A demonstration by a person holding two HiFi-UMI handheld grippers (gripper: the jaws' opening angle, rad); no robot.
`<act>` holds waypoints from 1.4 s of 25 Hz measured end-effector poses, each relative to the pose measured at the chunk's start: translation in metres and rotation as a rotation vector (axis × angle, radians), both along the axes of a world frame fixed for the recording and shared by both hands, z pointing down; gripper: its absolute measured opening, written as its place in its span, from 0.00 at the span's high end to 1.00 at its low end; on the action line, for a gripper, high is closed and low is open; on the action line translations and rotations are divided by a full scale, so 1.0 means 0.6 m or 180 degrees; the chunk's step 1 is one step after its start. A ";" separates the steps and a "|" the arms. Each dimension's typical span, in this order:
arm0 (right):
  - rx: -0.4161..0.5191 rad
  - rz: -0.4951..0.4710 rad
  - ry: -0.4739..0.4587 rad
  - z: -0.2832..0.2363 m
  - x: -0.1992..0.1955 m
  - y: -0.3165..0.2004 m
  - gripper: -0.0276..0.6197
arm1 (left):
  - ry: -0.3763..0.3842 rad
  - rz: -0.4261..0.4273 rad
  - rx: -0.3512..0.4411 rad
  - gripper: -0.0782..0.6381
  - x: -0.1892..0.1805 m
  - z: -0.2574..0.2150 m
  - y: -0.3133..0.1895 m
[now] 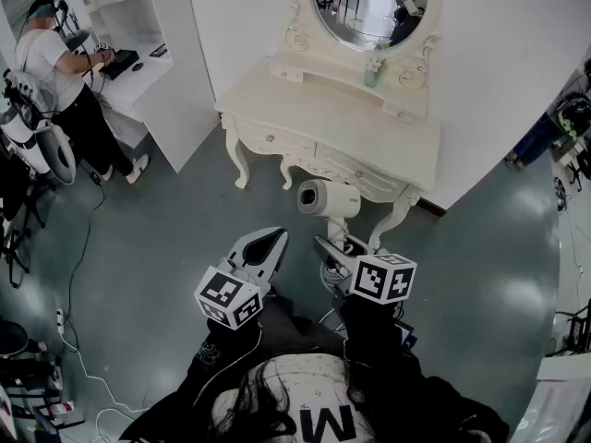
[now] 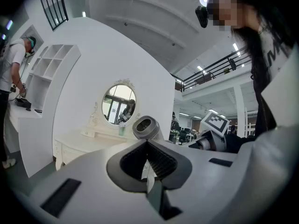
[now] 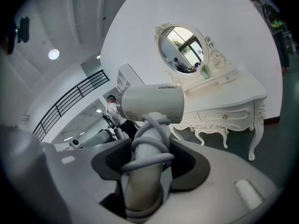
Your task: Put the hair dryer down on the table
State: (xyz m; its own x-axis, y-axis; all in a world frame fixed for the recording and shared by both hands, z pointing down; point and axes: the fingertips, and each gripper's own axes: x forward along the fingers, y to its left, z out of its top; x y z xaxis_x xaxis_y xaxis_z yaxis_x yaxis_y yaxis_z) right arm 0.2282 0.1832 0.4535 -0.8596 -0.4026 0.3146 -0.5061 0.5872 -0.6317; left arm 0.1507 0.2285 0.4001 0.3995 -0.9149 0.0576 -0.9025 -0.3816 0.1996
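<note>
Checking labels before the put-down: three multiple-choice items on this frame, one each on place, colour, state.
1. Where is the white plastic hair dryer relative to the cream carved dressing table?
A. on it
B. held up in front of it
C. under it
2. The small bottle under the oval mirror is:
A. red
B. green
C. black
3. The left tool is:
A. shut, empty
B. wide open
C. gripping a cord
Key: 1 B, the right tool clamps its cord-wrapped handle; 2 B, it shows green; 3 A, its jaws meet with nothing between.
</note>
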 end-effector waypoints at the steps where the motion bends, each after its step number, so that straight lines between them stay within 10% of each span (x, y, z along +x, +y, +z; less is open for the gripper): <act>1: -0.0002 -0.0001 0.0002 0.000 0.001 -0.001 0.57 | 0.0000 -0.0001 0.0002 0.89 0.001 -0.001 0.000; 35: -0.0157 -0.0227 0.0007 0.038 -0.034 -0.057 0.57 | -0.0019 -0.0216 -0.0166 0.89 -0.033 0.031 -0.048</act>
State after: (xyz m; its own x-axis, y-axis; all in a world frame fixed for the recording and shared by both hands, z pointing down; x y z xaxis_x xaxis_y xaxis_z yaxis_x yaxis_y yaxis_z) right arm 0.2078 0.1492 0.4762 -0.8849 -0.3242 0.3344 -0.4655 0.5900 -0.6597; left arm 0.1309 0.1997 0.4187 0.3362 -0.9356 0.1082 -0.9272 -0.3086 0.2121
